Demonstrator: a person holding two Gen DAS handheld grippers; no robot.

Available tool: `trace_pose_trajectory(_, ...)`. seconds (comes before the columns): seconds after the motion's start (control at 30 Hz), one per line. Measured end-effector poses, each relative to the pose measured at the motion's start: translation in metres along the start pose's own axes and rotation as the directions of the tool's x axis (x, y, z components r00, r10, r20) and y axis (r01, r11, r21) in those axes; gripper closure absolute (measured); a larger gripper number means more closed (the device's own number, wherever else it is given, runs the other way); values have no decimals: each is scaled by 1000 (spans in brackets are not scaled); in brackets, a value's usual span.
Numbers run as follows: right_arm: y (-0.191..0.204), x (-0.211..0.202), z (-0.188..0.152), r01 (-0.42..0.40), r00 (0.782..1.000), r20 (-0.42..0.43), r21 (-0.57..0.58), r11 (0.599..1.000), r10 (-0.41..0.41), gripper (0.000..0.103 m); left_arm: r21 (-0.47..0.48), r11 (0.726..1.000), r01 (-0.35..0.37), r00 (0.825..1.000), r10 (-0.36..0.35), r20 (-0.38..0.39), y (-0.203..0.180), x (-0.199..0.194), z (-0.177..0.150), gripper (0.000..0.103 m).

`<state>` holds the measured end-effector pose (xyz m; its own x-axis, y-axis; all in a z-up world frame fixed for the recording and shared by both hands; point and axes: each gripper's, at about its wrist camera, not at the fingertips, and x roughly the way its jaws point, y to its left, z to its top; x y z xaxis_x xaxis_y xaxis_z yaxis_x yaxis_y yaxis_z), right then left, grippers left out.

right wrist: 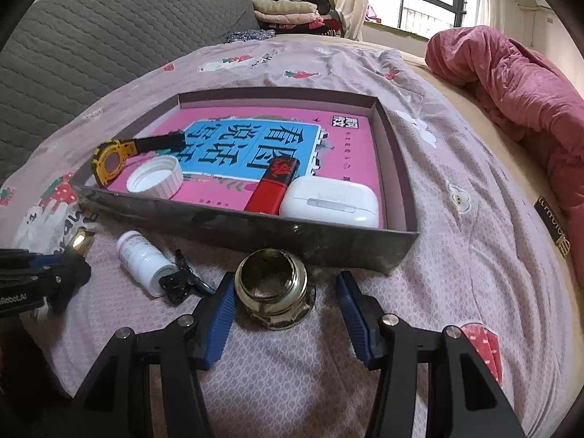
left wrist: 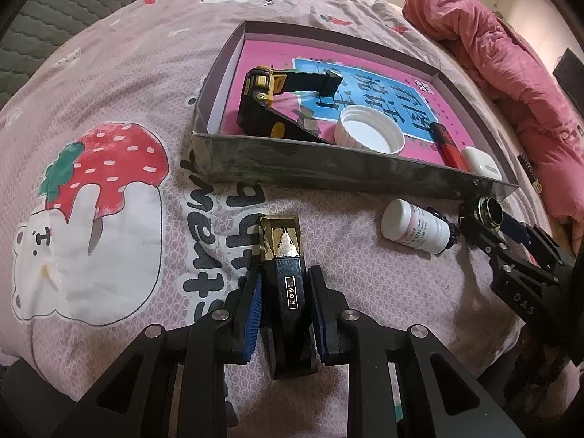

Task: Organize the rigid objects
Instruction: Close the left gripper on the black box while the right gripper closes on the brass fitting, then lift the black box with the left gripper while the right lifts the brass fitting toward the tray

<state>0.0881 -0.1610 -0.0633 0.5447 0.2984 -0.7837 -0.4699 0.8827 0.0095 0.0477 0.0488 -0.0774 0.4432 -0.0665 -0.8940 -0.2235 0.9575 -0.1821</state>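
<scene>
A shallow grey box (left wrist: pixel 328 168) (right wrist: pixel 255 230) on the bed holds a pink book, a yellow-black watch (left wrist: pixel 261 91) (right wrist: pixel 109 162), a white lid (left wrist: pixel 370 129) (right wrist: pixel 155 179), a red lighter (left wrist: pixel 447 144) (right wrist: pixel 273 186) and a white earbud case (left wrist: pixel 481 160) (right wrist: pixel 330 202). My left gripper (left wrist: pixel 286 288) straddles a dark blue and gold box (left wrist: pixel 284 277) lying on the sheet; its pads stand just beside the box, not clearly pressing. My right gripper (right wrist: pixel 284 299) is open around a brass fitting (right wrist: pixel 275 292) (left wrist: pixel 489 211). A white bottle (left wrist: pixel 416 230) (right wrist: pixel 144 261) lies between them.
A small black clip (right wrist: pixel 180 283) lies by the bottle's mouth. A crumpled red quilt (right wrist: pixel 518 84) (left wrist: pixel 503 58) lies at the right. A grey quilted headboard (right wrist: pixel 91 36) stands at the far left, folded clothes (right wrist: pixel 288 11) and a window behind.
</scene>
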Motion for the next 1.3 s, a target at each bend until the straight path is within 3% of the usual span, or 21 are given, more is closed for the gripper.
trace_pose_trajectory(0.1, -2, -1, -1, -30, 999, 15, 8, 1000, 30, 60, 6, 1000, -3, 1000, 3, 3, -1, 1, 0, 78)
trace_pose_trajectory(0.47, -7, -24, -2, -59, 996, 65, 27, 998, 58, 60, 31, 1000, -1, 999, 0, 37, -1, -8, 2, 80)
trace_pose_trajectory(0.67, -8, -26, -4, -74, 996, 52, 38, 997, 72, 60, 54, 998, 9, 998, -12, 60, -4, -18, 3, 80)
trace_pose_trajectory(0.87, -11, -29, -5, -94, 995, 43, 69, 993, 91, 60, 89, 996, 3, 991, -14, 132, -11, -41, 5, 80)
trace_pose_trajectory(1.3, -5, -58, 6, -94, 988, 129, 55, 994, 86, 60, 93, 995, 25, 981, -42, 188, -19, -64, 8, 80)
